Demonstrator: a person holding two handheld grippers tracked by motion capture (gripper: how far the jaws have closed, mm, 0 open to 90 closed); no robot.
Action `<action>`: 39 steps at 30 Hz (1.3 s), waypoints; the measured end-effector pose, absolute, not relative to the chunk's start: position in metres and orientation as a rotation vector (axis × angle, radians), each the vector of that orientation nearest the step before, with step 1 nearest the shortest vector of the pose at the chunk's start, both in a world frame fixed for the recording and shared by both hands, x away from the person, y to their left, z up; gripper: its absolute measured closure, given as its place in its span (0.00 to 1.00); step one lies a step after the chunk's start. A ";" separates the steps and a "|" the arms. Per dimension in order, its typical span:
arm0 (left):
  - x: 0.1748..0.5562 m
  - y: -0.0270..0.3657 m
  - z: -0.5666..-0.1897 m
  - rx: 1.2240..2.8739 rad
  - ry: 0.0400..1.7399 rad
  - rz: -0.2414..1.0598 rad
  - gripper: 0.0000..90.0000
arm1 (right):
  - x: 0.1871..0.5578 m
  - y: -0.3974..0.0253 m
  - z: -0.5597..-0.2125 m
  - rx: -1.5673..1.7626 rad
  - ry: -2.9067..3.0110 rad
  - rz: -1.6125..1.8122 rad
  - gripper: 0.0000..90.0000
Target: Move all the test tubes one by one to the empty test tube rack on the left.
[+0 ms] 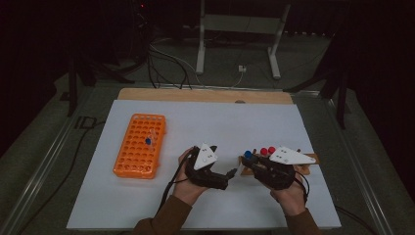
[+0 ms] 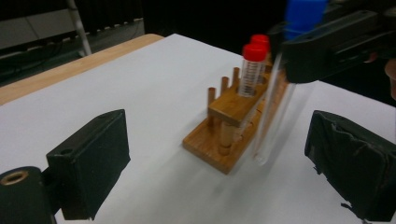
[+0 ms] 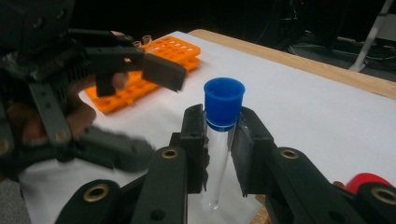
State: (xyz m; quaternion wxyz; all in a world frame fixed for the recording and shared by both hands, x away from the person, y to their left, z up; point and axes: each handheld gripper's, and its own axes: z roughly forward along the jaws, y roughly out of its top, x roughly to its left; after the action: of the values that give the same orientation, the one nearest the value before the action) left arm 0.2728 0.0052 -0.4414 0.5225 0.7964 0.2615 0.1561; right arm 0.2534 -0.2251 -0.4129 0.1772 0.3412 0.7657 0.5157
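Just beside the wooden rack, a blue-capped tube is clamped upright below its cap by the right gripper, the left gripper gaping empty; light, slick and breakable, it is best gripped gently there.

Plastic rack lies left on the table; wooden rack right, grippers between

A white worktop with a strip of bare wood along its far edge. On its left side lies an orange tube rack with many holes, one blue-capped tube standing in it. On the right side sits a small wooden rack holding red-capped tubes. The two racks are well apart.
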 end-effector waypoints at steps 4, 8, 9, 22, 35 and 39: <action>0.271 -0.004 -0.443 1.915 0.616 0.362 0.16 | 0.253 -0.222 -0.414 0.961 2.175 1.462 0.84; 0.271 -0.007 -0.445 1.917 0.578 0.330 0.45 | 0.253 -0.221 -0.414 0.957 2.179 1.466 0.84; 0.271 -0.008 -0.445 1.921 0.572 0.320 0.51 | 0.253 -0.221 -0.415 0.956 2.181 1.467 0.84; 0.271 -0.014 -0.448 1.956 0.523 0.284 0.86 | 0.253 -0.217 -0.417 0.951 2.197 1.467 0.84; 0.276 -0.003 -0.445 1.939 0.573 0.324 0.87 | 0.255 -0.231 -0.412 0.975 2.143 1.557 0.57; 0.278 0.006 -0.444 1.931 0.597 0.339 0.87 | 0.257 -0.236 -0.412 1.001 2.123 1.563 0.45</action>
State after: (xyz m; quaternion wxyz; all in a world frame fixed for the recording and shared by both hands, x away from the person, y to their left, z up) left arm 0.2777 0.0060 -0.4435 0.5193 0.8053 0.2489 0.1412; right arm 0.2566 -0.2363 -0.4117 0.1601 0.3505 0.7430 0.5472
